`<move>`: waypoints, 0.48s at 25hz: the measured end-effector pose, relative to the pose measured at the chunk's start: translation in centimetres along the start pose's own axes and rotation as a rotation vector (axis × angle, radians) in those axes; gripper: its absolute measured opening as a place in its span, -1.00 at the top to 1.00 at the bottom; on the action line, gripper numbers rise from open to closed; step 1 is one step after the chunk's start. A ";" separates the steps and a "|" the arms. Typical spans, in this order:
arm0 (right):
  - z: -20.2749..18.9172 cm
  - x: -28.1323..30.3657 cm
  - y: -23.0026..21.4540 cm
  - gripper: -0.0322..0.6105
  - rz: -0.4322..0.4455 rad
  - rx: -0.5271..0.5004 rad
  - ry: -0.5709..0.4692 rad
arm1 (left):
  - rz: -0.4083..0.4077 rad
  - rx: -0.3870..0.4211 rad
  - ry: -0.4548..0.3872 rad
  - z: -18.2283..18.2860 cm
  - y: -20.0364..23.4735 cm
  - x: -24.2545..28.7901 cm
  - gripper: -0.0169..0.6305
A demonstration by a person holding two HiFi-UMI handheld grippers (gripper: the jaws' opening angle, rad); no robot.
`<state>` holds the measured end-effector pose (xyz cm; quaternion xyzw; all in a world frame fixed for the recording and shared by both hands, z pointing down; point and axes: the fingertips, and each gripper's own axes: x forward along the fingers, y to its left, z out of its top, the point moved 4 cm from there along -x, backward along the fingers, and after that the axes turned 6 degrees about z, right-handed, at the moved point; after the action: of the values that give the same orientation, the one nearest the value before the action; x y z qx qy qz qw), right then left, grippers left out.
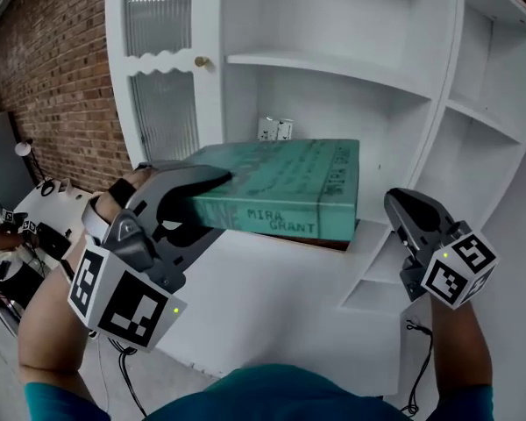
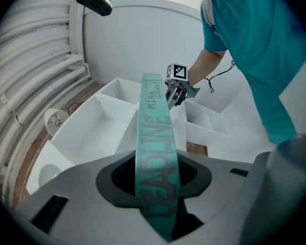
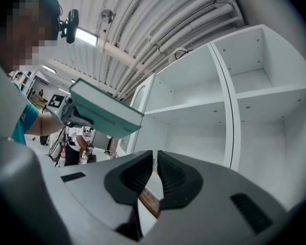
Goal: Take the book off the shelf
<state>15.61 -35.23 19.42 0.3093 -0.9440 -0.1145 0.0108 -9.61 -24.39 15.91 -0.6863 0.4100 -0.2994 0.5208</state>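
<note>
Gripping book (image 1: 280, 187) by its edge, left claw (image 1: 209, 207) holds it seemingly off shelf (image 1: 333, 67); right claw (image 3: 154, 180) closed, empty. Next: draw clear, keep level.

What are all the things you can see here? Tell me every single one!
book: one, teal-green, out in front of the shelf unit, gripped by the left claw
shelf unit: one, white, straight ahead, several open compartments
cupboard door: one, white with ribbed glass, on the unit's left side
knob: one, gold, on that door
small boxes: two, white, on the shelf behind the book; too small to tell what they are
brick wall: one, red-brown, far left
left claw: one, grey, shut on the book
right claw: one, grey, shut and empty, right of the book
shirt: one, teal, bottom edge
</note>
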 end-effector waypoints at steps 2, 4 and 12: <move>-1.1 0.1 0.2 0.76 0.006 0.005 0.013 | -0.025 -0.040 0.022 -1.5 -2.1 -0.1 0.45; -2.5 0.2 0.4 0.76 0.009 0.014 0.029 | -0.059 -0.084 0.039 -2.8 -4.4 0.0 0.45; -8.7 0.3 2.3 0.76 0.071 0.134 0.061 | -0.183 -0.319 0.076 -6.2 -12.9 0.4 0.45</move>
<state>14.79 -35.41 28.37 0.2790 -0.9591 -0.0410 0.0226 -11.35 -26.08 29.98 -0.7829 0.4074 -0.3023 0.3602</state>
